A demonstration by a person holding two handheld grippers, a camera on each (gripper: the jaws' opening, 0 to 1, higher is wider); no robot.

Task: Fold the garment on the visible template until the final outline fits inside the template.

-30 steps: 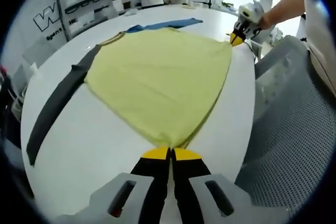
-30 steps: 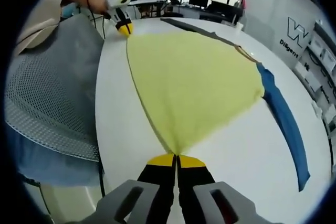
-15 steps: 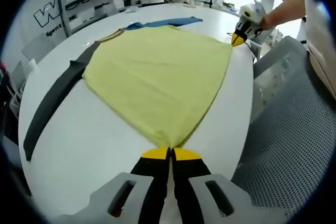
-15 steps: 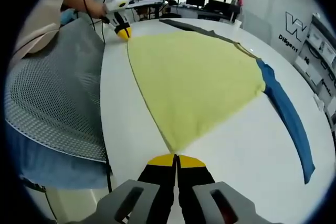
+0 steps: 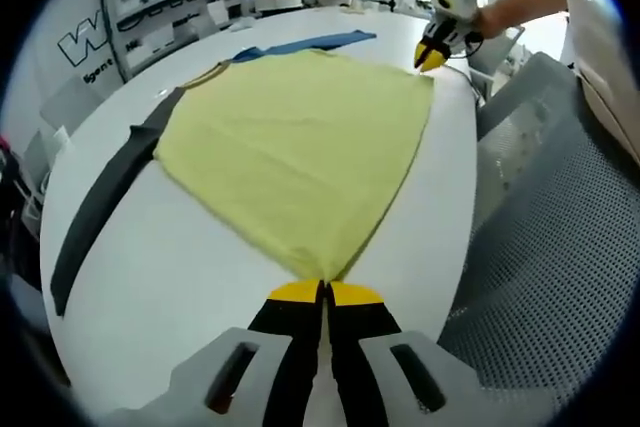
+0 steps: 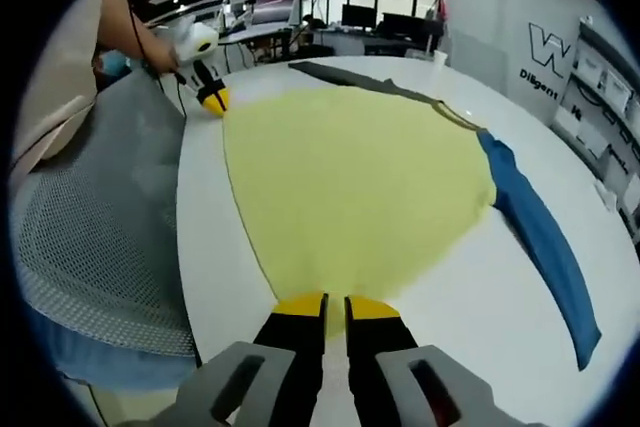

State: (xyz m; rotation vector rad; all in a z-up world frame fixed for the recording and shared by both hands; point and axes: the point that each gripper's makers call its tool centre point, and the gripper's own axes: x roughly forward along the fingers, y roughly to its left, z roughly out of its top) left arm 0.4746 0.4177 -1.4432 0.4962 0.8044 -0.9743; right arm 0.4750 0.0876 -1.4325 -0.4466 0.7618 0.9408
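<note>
Yellow garment [image 5: 295,142] flat on table, corners pinched by left gripper [image 5: 325,292], right gripper [image 6: 335,305] slightly parted.

The garment [image 5: 300,147] lies spread flat on the surface [image 5: 180,287], its body near the edge where the person sits. In the left gripper view, the left tool [image 5: 325,292] sits at the garment's near corner, and the right tool [image 5: 432,55] is at the far corner on the same edge. One sleeve [image 5: 100,197] stretches off to the left, the other sleeve [image 5: 310,44] runs along the far side. A mesh chair [image 5: 540,247] stands to the right, just beside the surface. In the right gripper view, the right tool [image 6: 335,304] sits at the garment's [image 6: 350,177] hem, with the left tool [image 6: 213,99] far up the left edge.
</note>
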